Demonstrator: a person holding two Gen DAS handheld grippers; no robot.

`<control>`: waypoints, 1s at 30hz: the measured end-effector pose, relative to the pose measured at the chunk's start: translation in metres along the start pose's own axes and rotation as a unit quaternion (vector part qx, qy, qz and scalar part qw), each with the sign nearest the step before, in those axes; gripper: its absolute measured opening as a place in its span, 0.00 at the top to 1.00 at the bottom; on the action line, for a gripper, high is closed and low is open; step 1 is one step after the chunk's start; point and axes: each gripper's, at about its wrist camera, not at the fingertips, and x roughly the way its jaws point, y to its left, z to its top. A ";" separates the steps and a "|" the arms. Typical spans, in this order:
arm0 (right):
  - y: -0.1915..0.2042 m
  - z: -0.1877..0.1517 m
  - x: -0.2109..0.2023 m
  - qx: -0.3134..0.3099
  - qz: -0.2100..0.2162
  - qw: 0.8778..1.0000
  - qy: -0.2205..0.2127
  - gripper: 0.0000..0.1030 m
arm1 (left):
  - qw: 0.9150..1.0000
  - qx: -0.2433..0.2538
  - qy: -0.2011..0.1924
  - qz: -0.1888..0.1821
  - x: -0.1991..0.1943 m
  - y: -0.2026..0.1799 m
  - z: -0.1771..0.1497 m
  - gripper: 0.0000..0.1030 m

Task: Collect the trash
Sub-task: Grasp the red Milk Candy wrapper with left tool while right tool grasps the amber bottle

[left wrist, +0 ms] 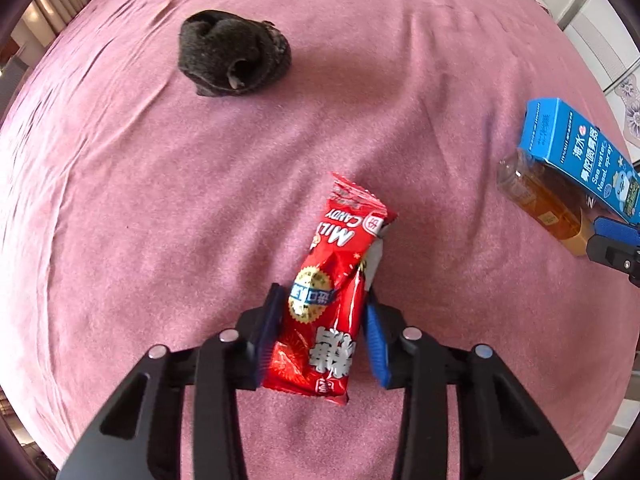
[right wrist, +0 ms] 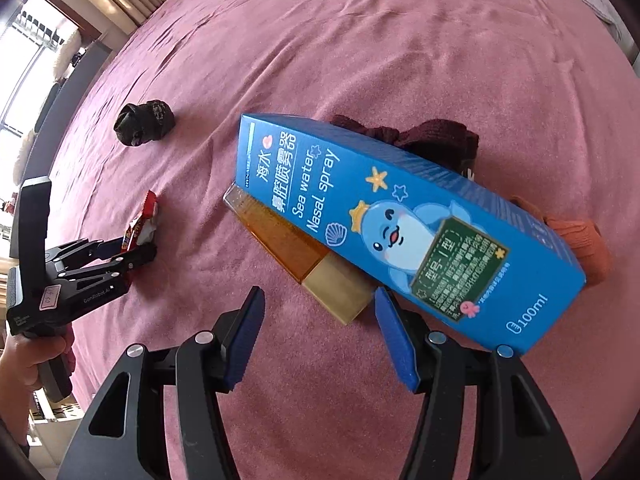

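A pink bed cover point(left wrist: 160, 208) fills both views, wrinkled in places, and everything lies on it.

The blue nasal spray box point(right wrist: 400, 224) is the biggest item and serves as the landmark. It lies slanted, its lower edge resting over an amber bottle point(right wrist: 288, 240) with a pale gold cap point(right wrist: 340, 292), so box and bottle touch. Just behind the box, partly hidden by it, sits a dark maroon knitted piece point(right wrist: 436, 136); at the box's far right end an orange knitted piece point(right wrist: 580, 244) shows from under it. Well to the left of the box lies a balled dark sock point(right wrist: 144, 122).

The right gripper point(right wrist: 320, 332) is just in front of the box, its blue-padded fingers point(right wrist: 394, 340) spread apart with nothing between them; the gold cap lies just ahead of the gap, and the right finger's tip is close to the box's lower edge.

The left gripper point(left wrist: 320, 332), well left of the box, is clamped on a red candy wrapper point(left wrist: 336, 288), one pad on each long side, with the printed upper end sticking out past the fingertips. Whether the wrapper is lifted off the cover or resting on it cannot be told. In the right wrist view a hand point(right wrist: 28, 360) holds that gripper's handle.
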 end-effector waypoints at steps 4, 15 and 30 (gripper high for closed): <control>-0.001 0.009 0.012 -0.004 -0.007 1.000 0.009 0.45 | 1.000 -0.014 -0.006 -0.014 -0.003 0.003 -0.004 0.67; 0.029 0.013 0.045 -0.056 -0.061 0.996 0.028 0.52 | 0.995 -0.083 -0.015 -0.051 -0.018 0.002 -0.026 0.67; -0.023 -0.122 -0.002 0.126 0.078 0.988 0.047 0.67 | 0.985 -0.127 0.001 -0.120 -0.037 -0.057 -0.114 0.68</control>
